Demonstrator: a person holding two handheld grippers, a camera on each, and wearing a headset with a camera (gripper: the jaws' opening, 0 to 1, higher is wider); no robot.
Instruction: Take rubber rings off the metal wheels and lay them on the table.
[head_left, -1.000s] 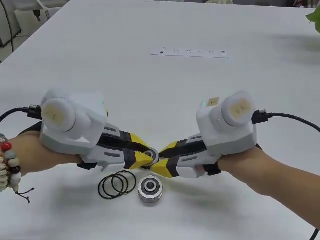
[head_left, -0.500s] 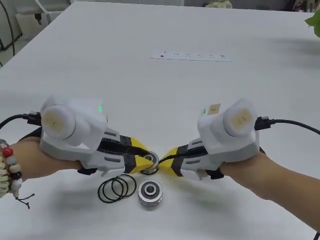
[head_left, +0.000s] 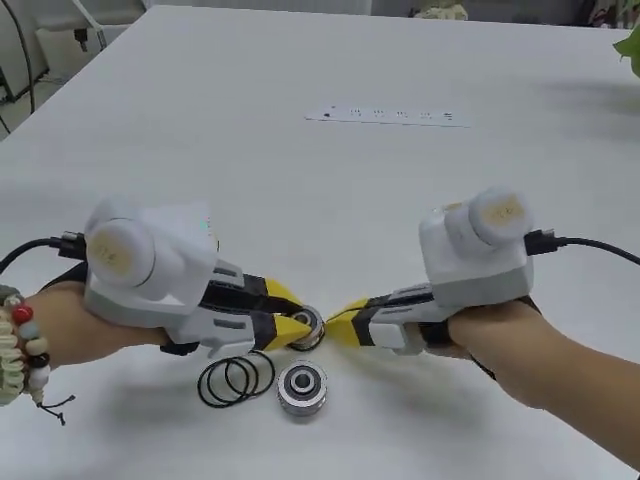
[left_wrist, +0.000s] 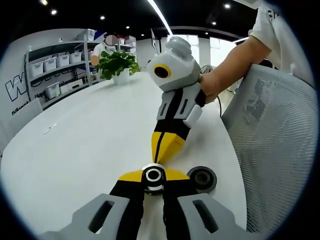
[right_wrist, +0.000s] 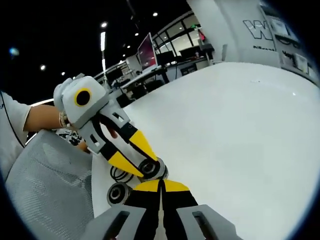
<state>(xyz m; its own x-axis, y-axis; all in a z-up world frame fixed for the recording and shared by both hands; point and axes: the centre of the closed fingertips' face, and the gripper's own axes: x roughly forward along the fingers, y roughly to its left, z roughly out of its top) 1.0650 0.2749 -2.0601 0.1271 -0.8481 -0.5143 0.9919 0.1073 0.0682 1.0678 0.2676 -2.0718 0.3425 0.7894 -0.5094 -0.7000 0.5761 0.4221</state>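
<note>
Head view: left tool is clamped on a metal wheel. The right tool, jaws pressed together, tips at its 3 o'clock. On the table, a second wheel lies at 6 o'clock and loose rubber rings at 7 o'clock.

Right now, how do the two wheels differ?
The held wheel is clamped between the left gripper's jaws. The table wheel lies free on the table, with no gripper touching it. The right gripper's shut tip sits right at the held wheel, while the table wheel sits beside the loose rings. Both are round metal wheels with a dark bore and look alike in size.
</note>
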